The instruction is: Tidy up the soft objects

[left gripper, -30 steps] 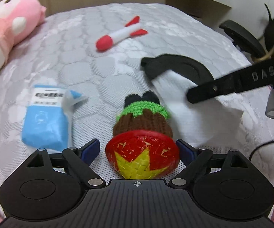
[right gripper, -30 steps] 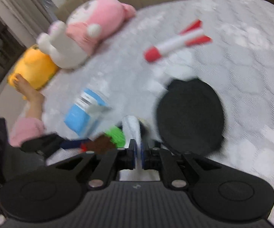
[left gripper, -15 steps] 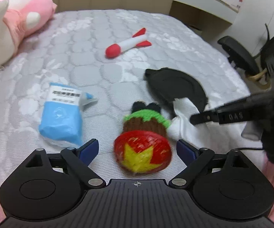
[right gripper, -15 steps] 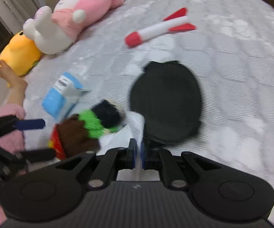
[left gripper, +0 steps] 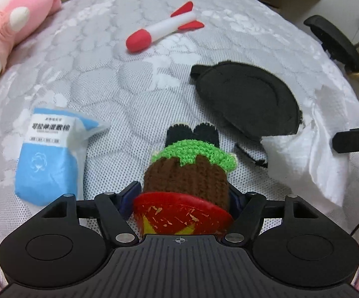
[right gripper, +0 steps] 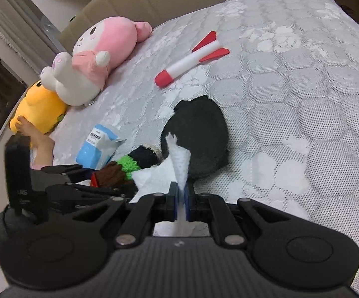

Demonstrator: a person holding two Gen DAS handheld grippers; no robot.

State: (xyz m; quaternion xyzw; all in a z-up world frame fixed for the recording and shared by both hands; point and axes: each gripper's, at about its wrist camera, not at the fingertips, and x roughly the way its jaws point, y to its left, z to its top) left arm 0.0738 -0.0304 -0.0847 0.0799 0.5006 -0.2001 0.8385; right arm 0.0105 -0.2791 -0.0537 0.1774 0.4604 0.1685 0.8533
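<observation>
Nearest the left wrist camera, the left gripper (left gripper: 182,196) had just been closing its jaws, and its blue pads sat against both sides of the crocheted doll (left gripper: 187,173), at the brown band just above its red and yellow base. The doll lay on the grey quilted mattress (left gripper: 105,79), its green collar and black top pointing away from the camera.

The right gripper (right gripper: 181,202) had its fingers pressed together, pinching a white tissue (right gripper: 177,164) that stood up crumpled between the pads. In the left wrist view the same tissue spread over the mattress edge at the right, just beside the doll and overlapping the near edge of a black fabric pad (left gripper: 249,99).

To the left of the doll lay a blue and white packet (left gripper: 47,154), apart from it. Farther up the mattress rested a white foam rocket (left gripper: 164,31) with a red nose and red fins. At the far left a pink and white plush (right gripper: 97,57) lay on its side, with a yellow plush (right gripper: 40,106) beside it at the mattress edge, where a person's bare foot (right gripper: 30,129) touched it
</observation>
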